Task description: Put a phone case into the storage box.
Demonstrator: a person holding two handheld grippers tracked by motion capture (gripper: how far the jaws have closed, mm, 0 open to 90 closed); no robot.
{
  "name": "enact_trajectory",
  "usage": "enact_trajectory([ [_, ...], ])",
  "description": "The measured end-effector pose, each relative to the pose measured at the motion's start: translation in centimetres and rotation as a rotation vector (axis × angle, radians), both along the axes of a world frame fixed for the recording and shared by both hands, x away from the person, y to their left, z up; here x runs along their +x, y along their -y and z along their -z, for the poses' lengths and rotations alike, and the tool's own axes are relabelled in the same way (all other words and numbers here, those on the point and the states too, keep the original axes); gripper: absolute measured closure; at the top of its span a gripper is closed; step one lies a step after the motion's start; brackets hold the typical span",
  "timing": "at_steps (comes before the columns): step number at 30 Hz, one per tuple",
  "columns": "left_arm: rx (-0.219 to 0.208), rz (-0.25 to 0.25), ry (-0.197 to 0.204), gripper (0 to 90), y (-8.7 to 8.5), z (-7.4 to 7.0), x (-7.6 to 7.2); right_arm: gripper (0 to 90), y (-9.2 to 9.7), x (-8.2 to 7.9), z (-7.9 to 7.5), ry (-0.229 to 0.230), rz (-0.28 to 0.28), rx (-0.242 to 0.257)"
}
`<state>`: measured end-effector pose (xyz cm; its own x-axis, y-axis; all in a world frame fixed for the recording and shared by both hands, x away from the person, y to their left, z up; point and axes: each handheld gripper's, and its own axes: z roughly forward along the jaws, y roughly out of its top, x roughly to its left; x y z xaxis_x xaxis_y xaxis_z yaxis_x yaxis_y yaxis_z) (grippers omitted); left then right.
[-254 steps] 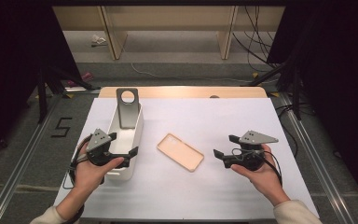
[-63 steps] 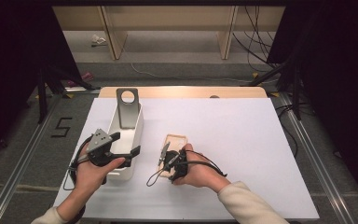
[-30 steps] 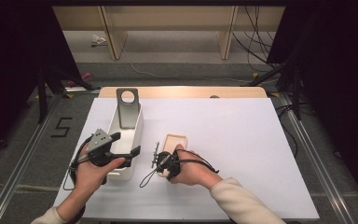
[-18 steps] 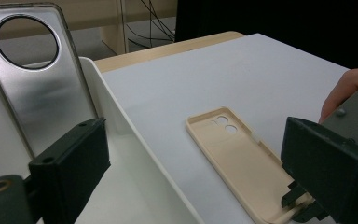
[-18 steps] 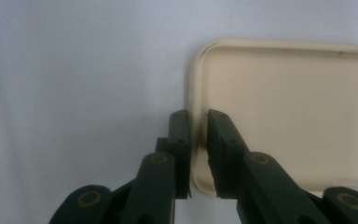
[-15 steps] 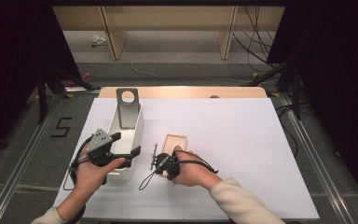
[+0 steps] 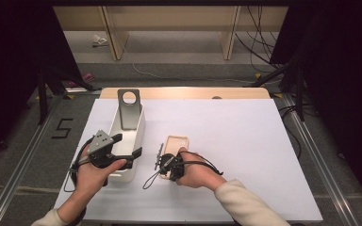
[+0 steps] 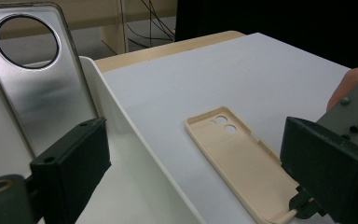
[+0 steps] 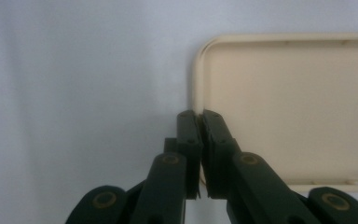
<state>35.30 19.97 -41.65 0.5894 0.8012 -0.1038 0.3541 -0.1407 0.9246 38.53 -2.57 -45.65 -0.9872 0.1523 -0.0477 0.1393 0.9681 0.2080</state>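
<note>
My right tongs [image 9: 198, 116] have just closed onto the side wall of the beige phone case [image 9: 289, 102], securing it for lifting, while my left tongs [image 7: 122, 148] stand open at the white bin [image 7: 134, 127].

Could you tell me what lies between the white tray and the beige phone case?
Just bare white table separates the white tray from the beige phone case, as the high view shows.

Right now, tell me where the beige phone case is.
The beige phone case lies flat on the white table, left of centre in the high view, just right of the white bin. The right gripper pinches its side wall near a corner.
</note>
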Motion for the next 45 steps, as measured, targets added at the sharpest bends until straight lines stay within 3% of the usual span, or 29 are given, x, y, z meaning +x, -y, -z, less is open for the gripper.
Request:
enact_trajectory([
  [9, -0.003, 0.004, -0.002, 9.1, -0.1, 0.0, 0.0, 87.8, 1.3, 0.3, -0.1, -0.043, 0.027, 0.087],
  [17, -0.007, 0.004, 0.0, 10.1, -0.1, 0.0, 0.0, 87.8, 3.0, 0.1, -1.2, -0.017, 0.046, 0.176],
  [31, -0.003, 0.007, -0.001, 10.6, 0.1, 0.1, 0.0, 87.8, 7.9, -0.5, -3.5, 0.055, 0.072, 0.354],
  [37, -0.005, 0.009, 0.001, 11.4, 0.5, -0.1, 0.0, 87.8, 9.4, -1.3, -3.6, 0.068, 0.059, 0.376],
  [45, 0.011, 0.07, 0.002, 14.5, 3.0, -1.5, 0.7, 87.9, 10.5, -2.4, -3.7, 0.08, 0.063, 0.389],
])
